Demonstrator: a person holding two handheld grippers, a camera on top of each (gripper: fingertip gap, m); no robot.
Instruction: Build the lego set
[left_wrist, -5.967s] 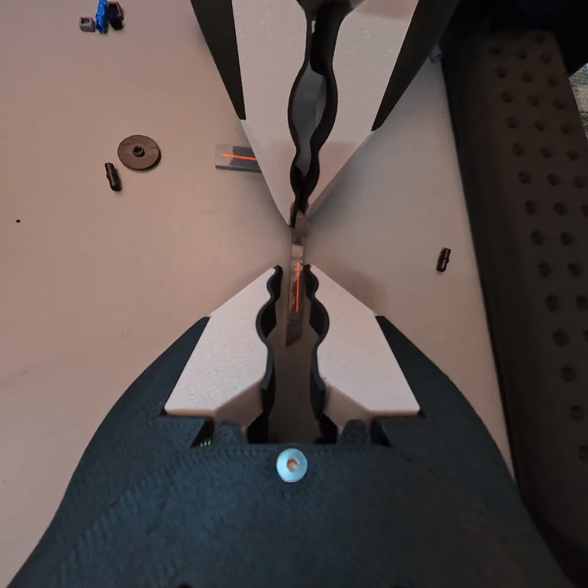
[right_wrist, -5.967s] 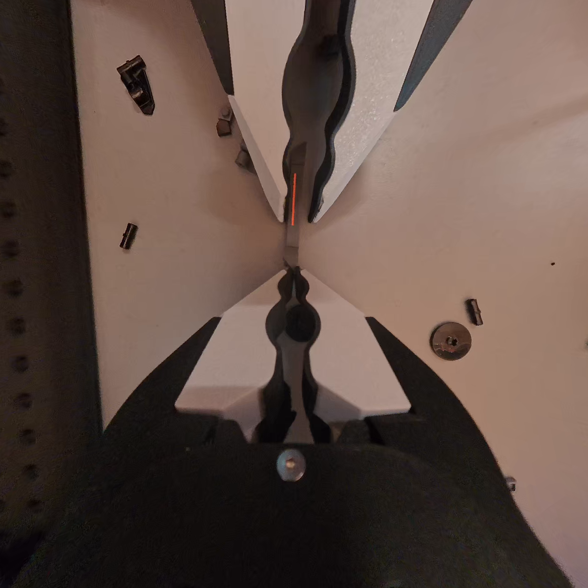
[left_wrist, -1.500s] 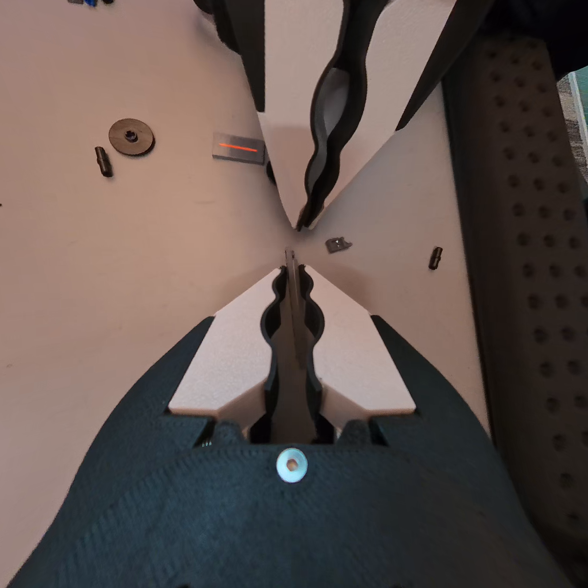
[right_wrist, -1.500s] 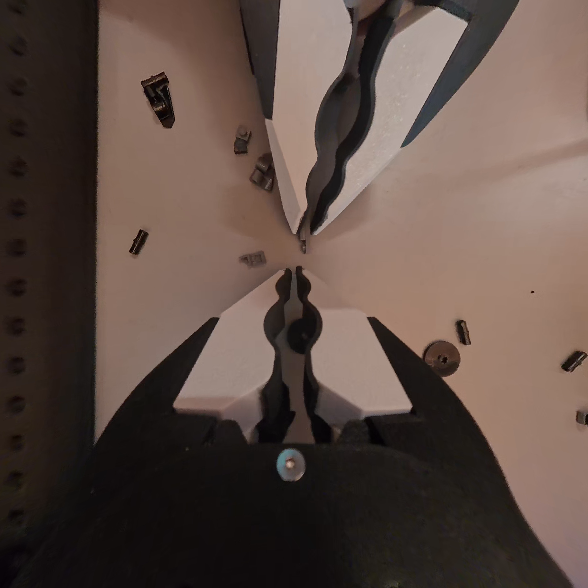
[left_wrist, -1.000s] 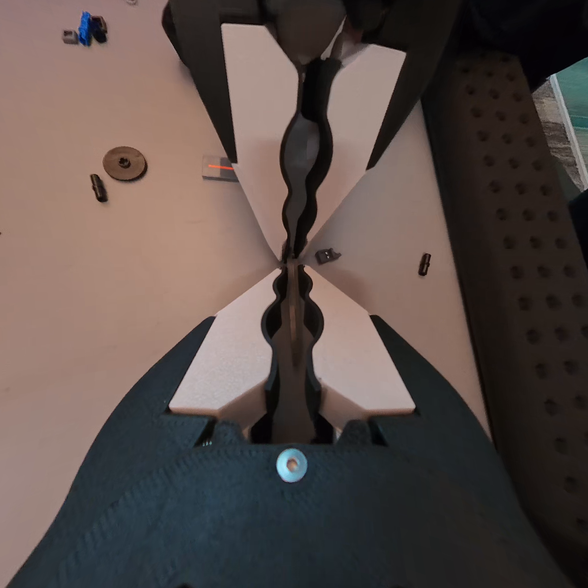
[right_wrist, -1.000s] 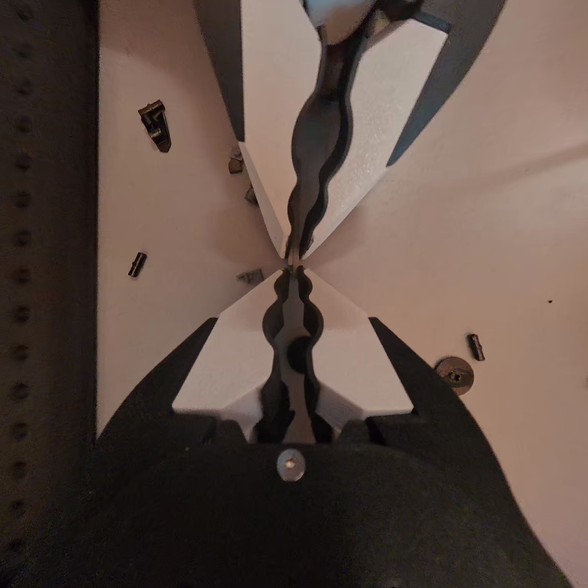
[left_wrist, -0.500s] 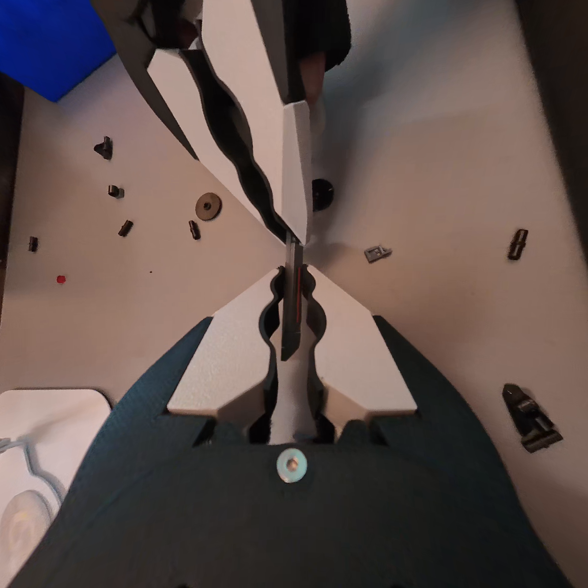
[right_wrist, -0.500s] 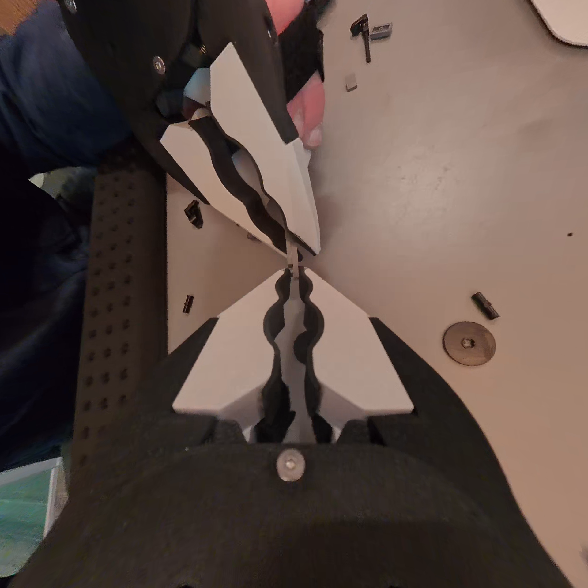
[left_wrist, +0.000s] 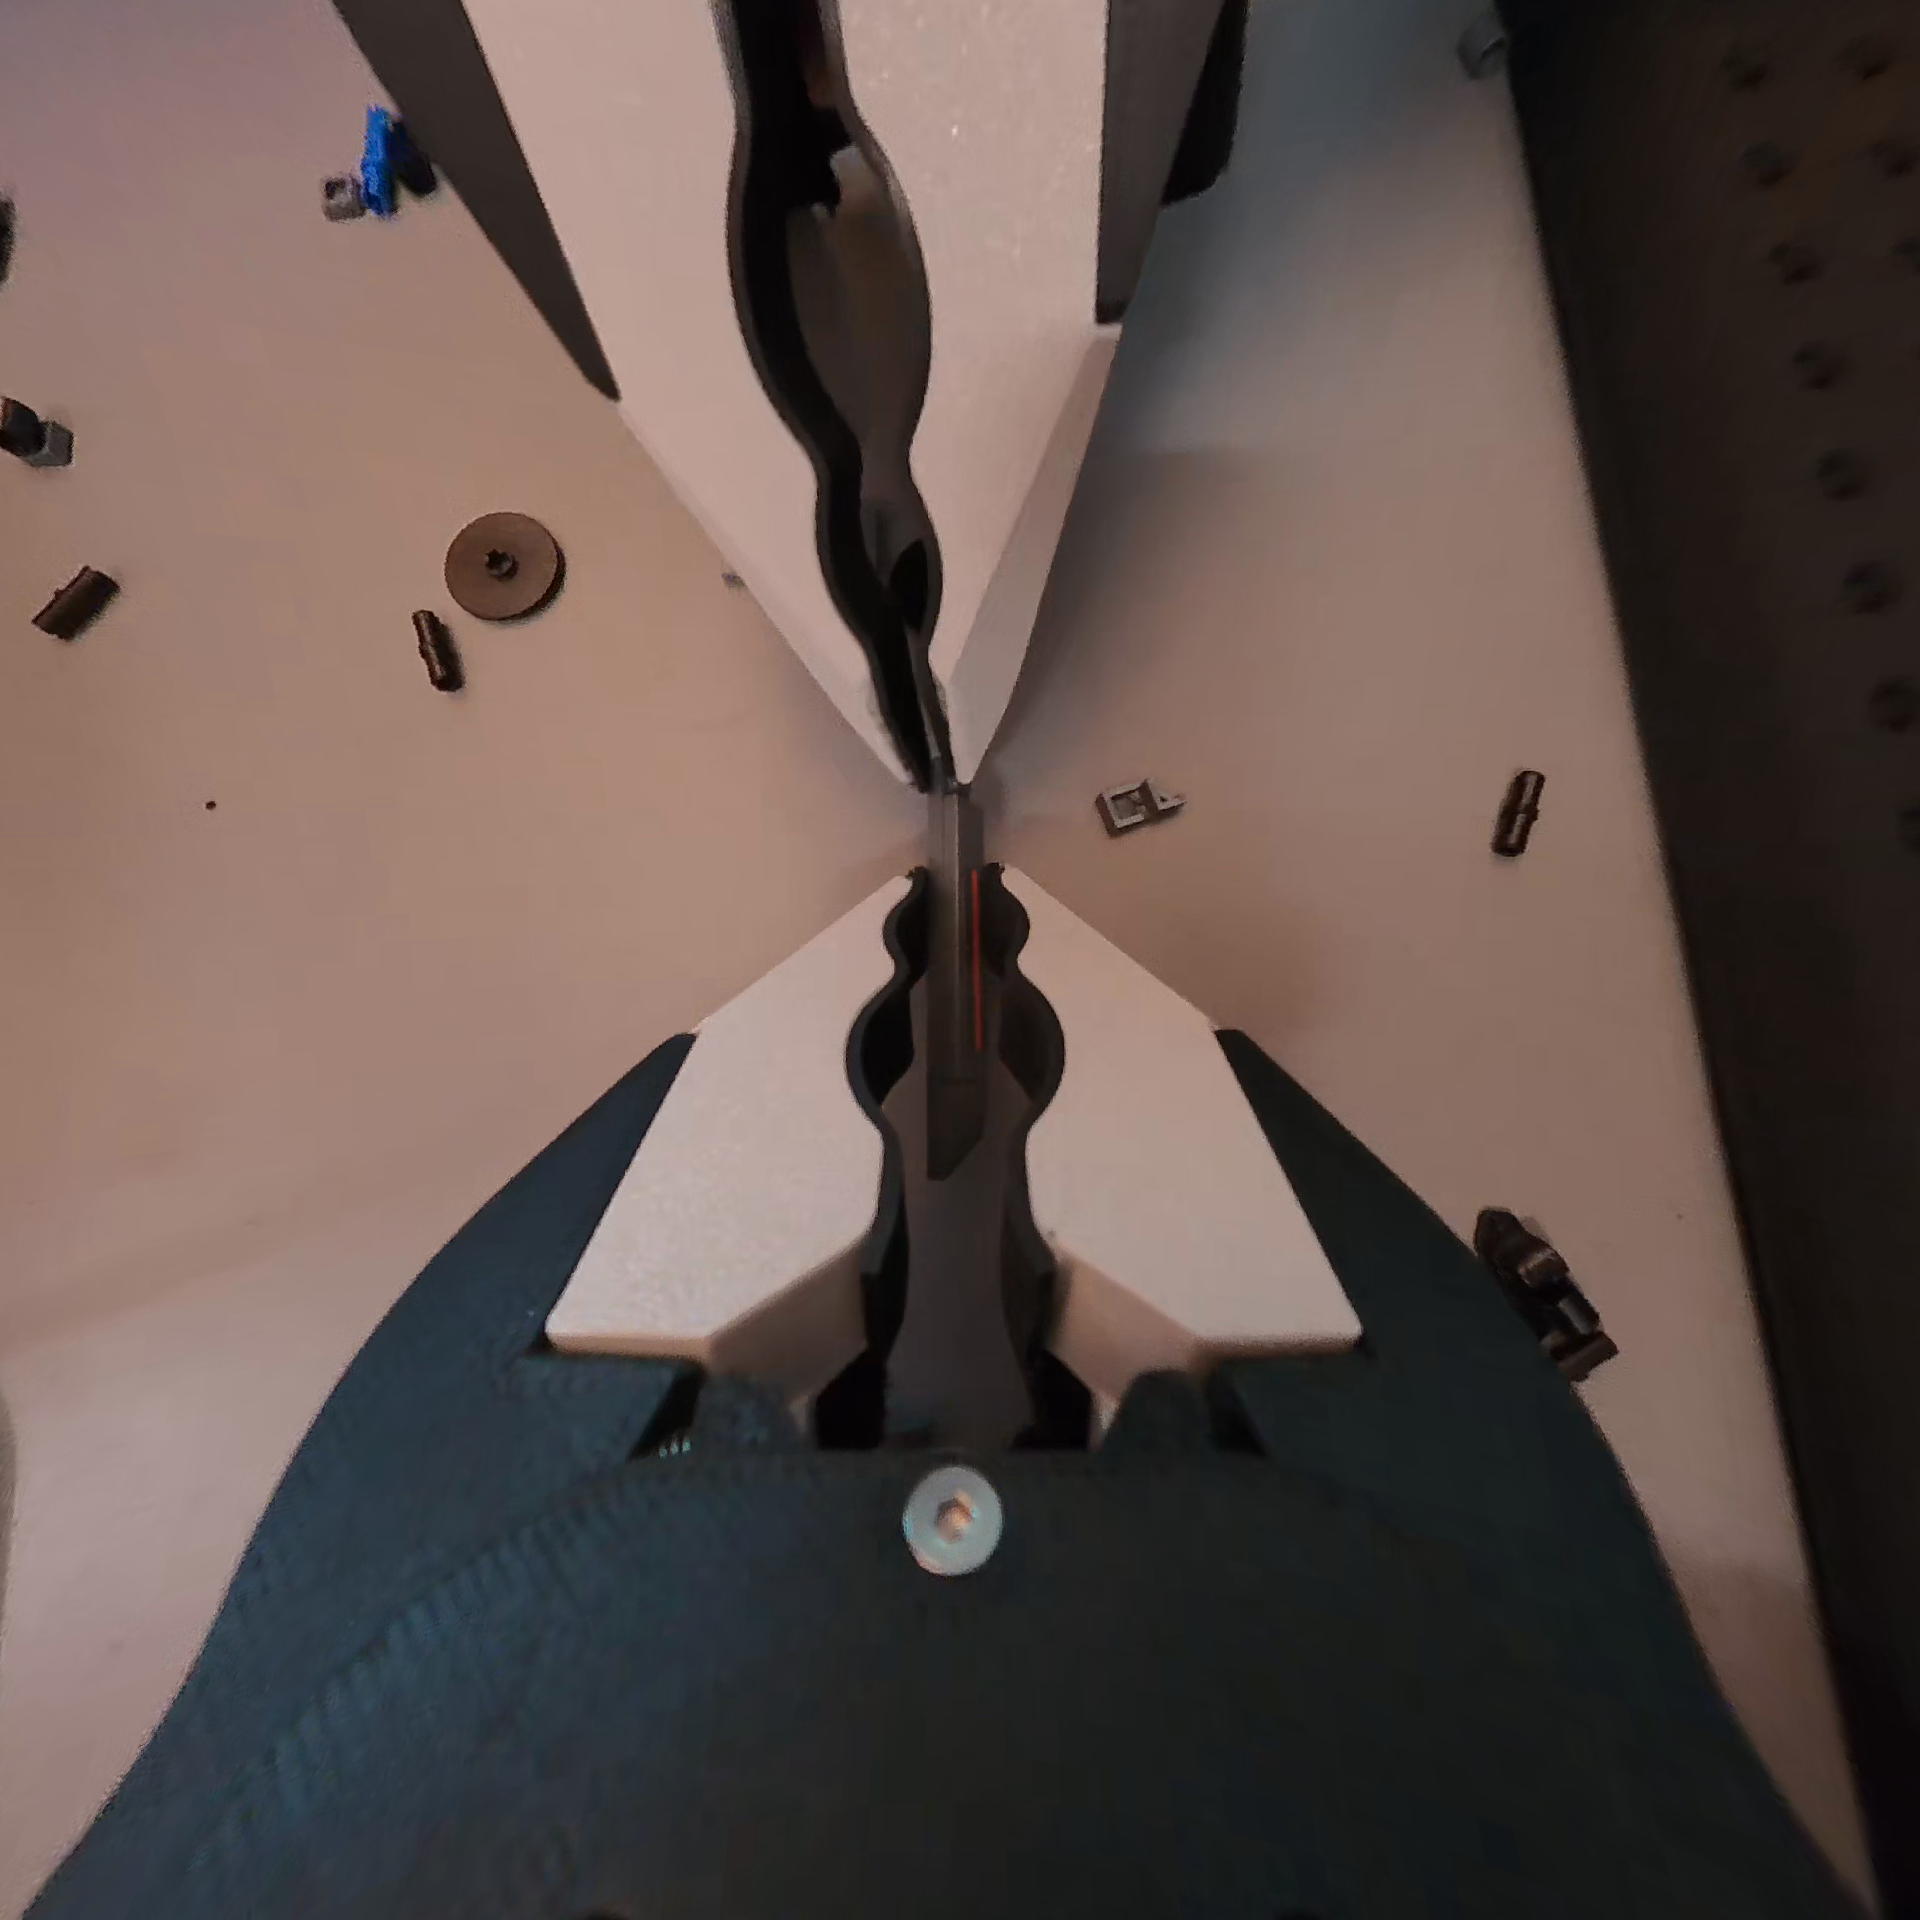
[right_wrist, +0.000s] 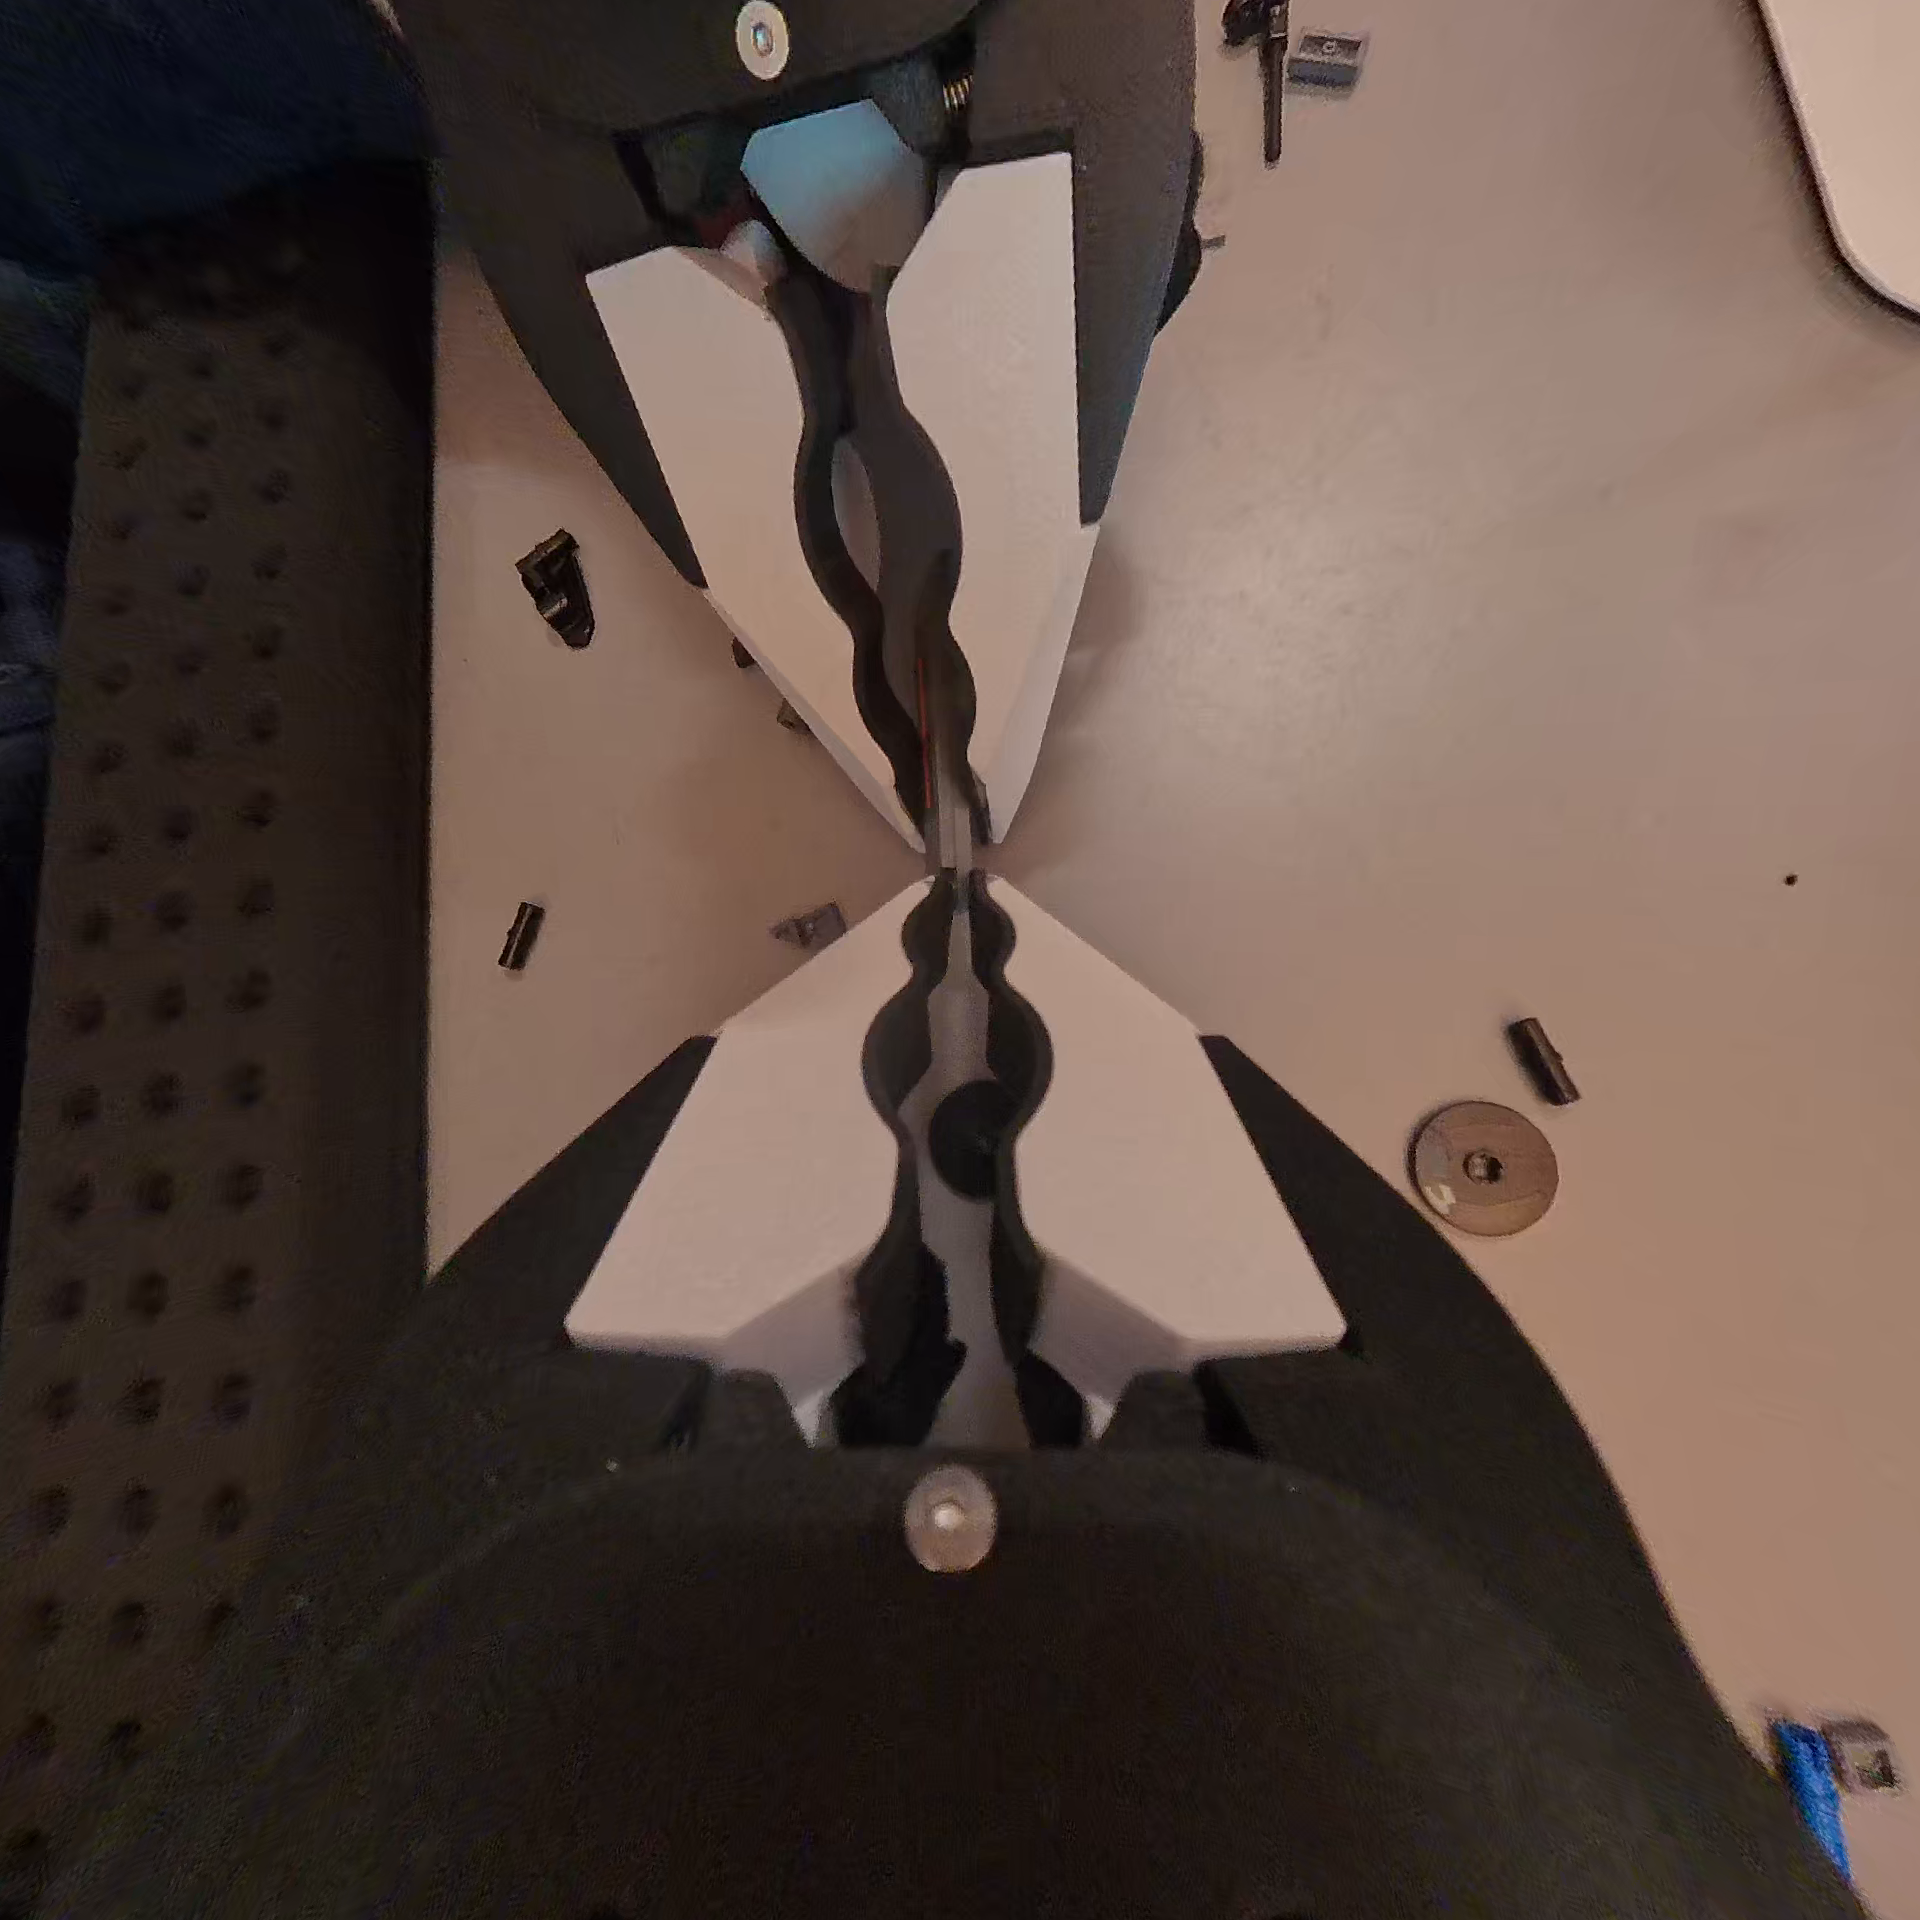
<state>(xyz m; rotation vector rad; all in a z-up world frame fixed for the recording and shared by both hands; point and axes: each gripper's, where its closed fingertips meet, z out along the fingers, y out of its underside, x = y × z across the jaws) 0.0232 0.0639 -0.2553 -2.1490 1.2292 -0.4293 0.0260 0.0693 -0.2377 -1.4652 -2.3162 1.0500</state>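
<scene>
The pale worktop carries a studded black mat along 1 edge. Above the middle, the left gripper and right gripper meet tip to tip — both clenched on 1 thin grey piece with a red stripe. Scattered well apart: a dark disc, short black pins, a small grey clip piece — just beside the tips.
</scene>
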